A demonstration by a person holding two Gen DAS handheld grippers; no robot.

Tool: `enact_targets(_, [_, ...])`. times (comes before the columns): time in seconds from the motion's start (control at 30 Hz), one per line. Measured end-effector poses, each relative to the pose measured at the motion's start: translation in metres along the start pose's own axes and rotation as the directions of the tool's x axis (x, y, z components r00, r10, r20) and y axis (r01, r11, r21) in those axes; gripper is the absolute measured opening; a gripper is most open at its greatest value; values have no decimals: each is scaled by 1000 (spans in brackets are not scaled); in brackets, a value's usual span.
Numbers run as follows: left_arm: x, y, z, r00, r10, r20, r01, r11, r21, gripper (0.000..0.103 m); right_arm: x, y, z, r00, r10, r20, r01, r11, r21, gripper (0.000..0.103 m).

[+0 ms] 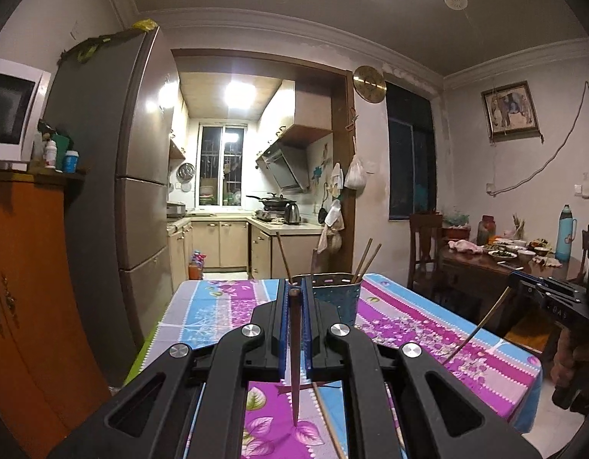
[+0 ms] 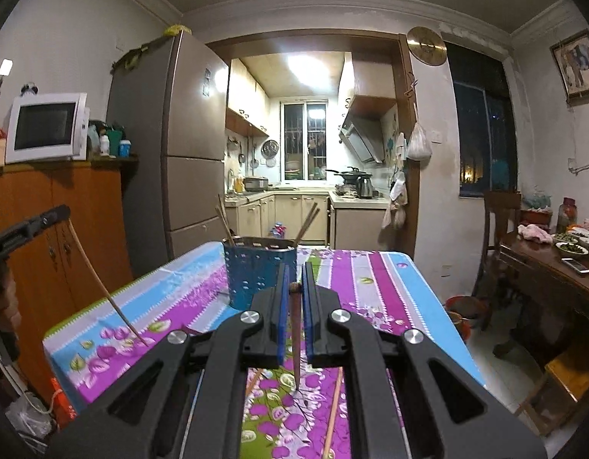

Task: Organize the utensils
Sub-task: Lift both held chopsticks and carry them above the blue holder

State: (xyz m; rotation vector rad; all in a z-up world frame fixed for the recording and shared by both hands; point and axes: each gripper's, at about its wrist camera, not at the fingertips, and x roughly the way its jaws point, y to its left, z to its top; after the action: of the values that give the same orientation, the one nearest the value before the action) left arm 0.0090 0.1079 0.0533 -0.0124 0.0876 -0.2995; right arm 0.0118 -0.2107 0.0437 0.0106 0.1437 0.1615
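My left gripper (image 1: 294,287) is shut on a dark chopstick (image 1: 295,344) that hangs point-down above the floral tablecloth (image 1: 409,325). Just beyond it stands a blue perforated holder (image 1: 336,300) with several chopsticks leaning in it. At the right edge of this view, my right gripper (image 1: 515,282) holds a slanting chopstick (image 1: 477,329). In the right wrist view, the right gripper (image 2: 294,271) is shut on a dark chopstick (image 2: 295,336), with the holder (image 2: 256,271) ahead and slightly left. The left gripper (image 2: 63,212) shows at far left with its chopstick (image 2: 103,290).
Loose chopsticks (image 2: 334,409) lie on the cloth below the grippers. A fridge (image 2: 187,145) and a wooden cabinet (image 2: 65,229) with a microwave (image 2: 46,126) stand to the left. A dining table (image 2: 554,267) with dishes and a chair (image 2: 497,229) are to the right.
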Motion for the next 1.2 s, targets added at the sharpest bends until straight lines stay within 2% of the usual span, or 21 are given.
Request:
enact_targets(0.37, [-1,9,28,999,-40,9,41,997,-66,8,-2,3,20,998,62,28,-63,998,27,5])
enact_targets(0.6, [20,8,41,997,-80,15,81,993,-84,8,25,-2,31,992,123,-6,-123,990,66,5])
enact_targets(0.73, [49,12,57,996,-77,41,80,993,-89,8,58,-11,46,988,151,-29,-147,983,106,5])
enact_targets(0.8, [66,15,73,994,-65,83,73,993,-89,8,72,-15,60,985,169,-22,-165,978,129,5])
enact_targets(0.87, [84,18,92,991,-45,125,56,995,-85,8,87,-19,80,984,176,4,-174,974,144,5])
enact_targets(0.97, [115,25,124,981,-49,190,70,992,-105,8,111,-23,118,983,171,66,-180,970,165,5])
enact_targets(1.07, [145,29,149,969,-41,243,71,991,-116,8,133,-30,150,981,141,133,-163,971,176,5])
enact_targets(1.2, [187,30,162,964,-43,264,77,990,-121,8,166,-37,174,978,112,175,-147,968,204,5])
